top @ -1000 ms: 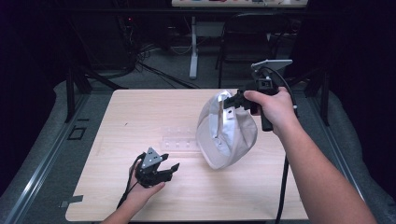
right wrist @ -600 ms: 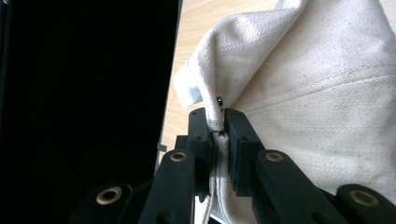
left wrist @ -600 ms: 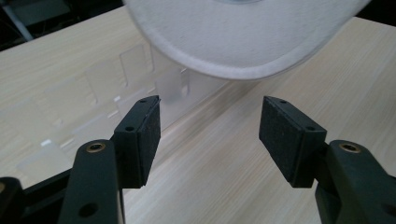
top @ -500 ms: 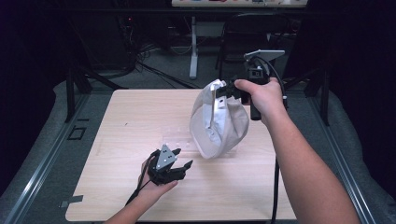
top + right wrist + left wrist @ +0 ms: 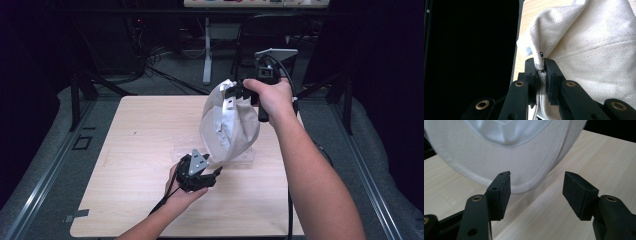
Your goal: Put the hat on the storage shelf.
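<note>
A cream-white cloth cap [image 5: 231, 129] hangs above the wooden table [image 5: 140, 145], held up by its back edge. My right gripper [image 5: 234, 92] is shut on that edge; in the right gripper view the cap's fabric [image 5: 596, 52] is pinched between the two jaws of the right gripper [image 5: 541, 72]. My left gripper [image 5: 216, 174] rests low on the table just below the cap's brim, pointing at it. In the left gripper view, the left gripper [image 5: 536, 192] stands open, with the cap's brim [image 5: 499, 162] hanging just beyond the jaw tips, not between them.
A clear plastic sheet [image 5: 245, 157] lies on the table under the cap. A chair [image 5: 270, 30], a table leg [image 5: 206, 50] and cables [image 5: 150, 60] stand on the dark floor beyond the table's far edge. A metal rail [image 5: 40, 175] runs along the left.
My right gripper has carried the cap left and toward the table's middle. My left gripper has moved right along the table, up to the cap's lower edge.
</note>
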`<control>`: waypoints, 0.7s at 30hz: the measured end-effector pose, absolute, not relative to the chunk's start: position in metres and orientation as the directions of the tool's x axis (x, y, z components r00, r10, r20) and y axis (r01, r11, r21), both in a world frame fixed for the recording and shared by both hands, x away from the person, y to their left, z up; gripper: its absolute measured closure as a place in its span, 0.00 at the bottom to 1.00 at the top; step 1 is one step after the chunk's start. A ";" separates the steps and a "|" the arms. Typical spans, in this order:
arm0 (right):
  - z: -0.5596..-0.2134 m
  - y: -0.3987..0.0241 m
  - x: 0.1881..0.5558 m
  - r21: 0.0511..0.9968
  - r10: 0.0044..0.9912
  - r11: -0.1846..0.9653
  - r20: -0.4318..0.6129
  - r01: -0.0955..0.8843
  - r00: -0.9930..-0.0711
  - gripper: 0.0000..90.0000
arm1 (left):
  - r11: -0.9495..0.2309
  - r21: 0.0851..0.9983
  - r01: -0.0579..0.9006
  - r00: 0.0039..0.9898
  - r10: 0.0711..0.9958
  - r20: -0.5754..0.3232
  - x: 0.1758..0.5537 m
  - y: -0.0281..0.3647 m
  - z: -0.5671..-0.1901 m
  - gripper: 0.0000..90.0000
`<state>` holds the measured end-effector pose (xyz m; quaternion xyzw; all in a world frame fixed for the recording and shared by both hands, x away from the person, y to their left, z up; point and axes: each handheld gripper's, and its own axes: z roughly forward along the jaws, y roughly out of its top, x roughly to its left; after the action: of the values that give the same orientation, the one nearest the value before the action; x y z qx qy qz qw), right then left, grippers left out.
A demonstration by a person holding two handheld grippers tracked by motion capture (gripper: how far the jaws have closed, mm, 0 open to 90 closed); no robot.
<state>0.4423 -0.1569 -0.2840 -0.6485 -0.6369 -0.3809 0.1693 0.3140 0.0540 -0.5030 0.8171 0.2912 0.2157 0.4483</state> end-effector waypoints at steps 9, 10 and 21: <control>-0.284 -0.149 0.446 0.264 0.694 -0.144 0.714 0.954 -0.093 0.91 | -0.450 0.841 0.301 0.687 0.714 0.136 0.326 0.040 -0.499 0.54; -0.284 -0.148 0.446 0.269 0.693 -0.145 0.714 0.952 -0.097 0.91 | -0.451 0.840 0.300 0.684 0.716 0.140 0.327 0.041 -0.498 0.55; -0.279 -0.150 0.445 0.277 0.698 -0.167 0.711 0.946 -0.085 0.91 | -0.439 0.841 0.314 0.673 0.728 0.129 0.334 0.051 -0.492 0.73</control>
<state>0.4451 -0.1502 -0.2792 -0.6574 -0.6253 -0.3891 0.1594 0.3338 0.0514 -0.4924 0.8120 0.3210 0.2458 0.4210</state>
